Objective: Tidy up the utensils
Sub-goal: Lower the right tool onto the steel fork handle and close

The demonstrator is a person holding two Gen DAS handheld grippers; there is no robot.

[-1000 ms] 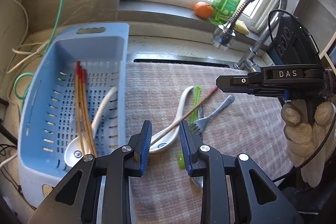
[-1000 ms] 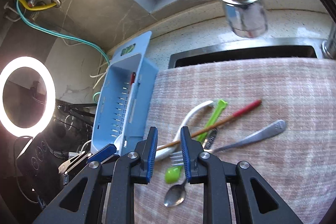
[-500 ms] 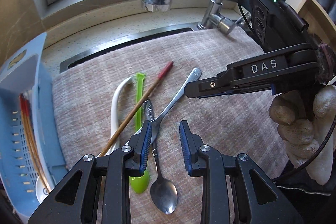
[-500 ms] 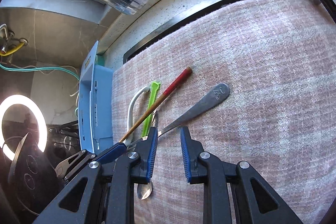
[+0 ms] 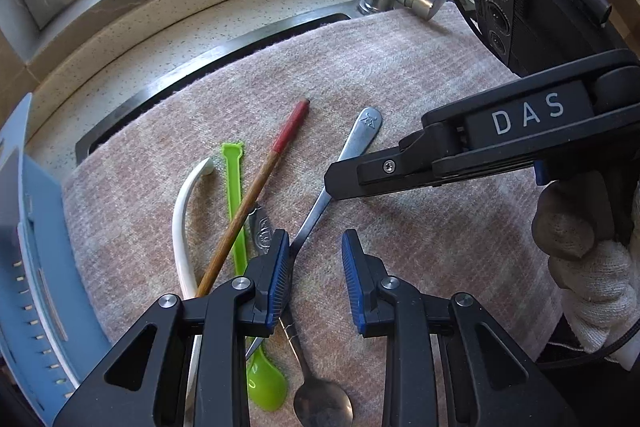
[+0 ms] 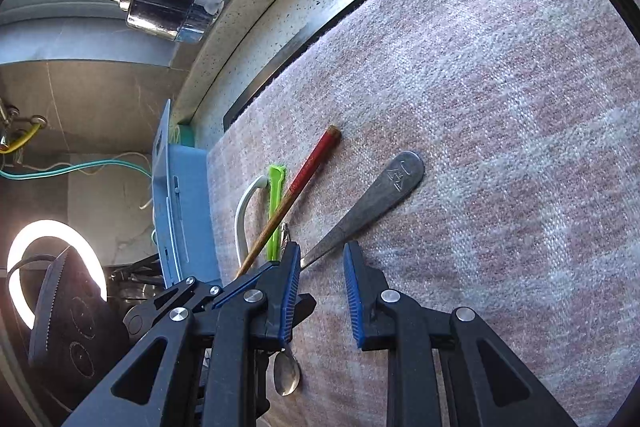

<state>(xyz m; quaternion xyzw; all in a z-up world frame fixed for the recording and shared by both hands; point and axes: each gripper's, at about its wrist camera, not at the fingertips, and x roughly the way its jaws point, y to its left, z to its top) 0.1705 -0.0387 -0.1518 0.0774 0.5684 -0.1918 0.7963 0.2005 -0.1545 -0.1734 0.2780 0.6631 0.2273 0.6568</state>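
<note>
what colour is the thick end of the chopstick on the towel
Red; the rest of the chopstick is brown wood. Clearest in the left wrist view.

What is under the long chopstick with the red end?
The chopstick lies slanted across the green spoon on the pink towel. Its lower end disappears behind the left claw, so that part stays hidden.

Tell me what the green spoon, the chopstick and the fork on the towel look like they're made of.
Green spoon: likely plastic, bright and slightly see-through. Chopstick: probably wood or bamboo, brown grain with a red painted end. Fork: metal, dull grey sheen, stamped mark on its handle.
</note>
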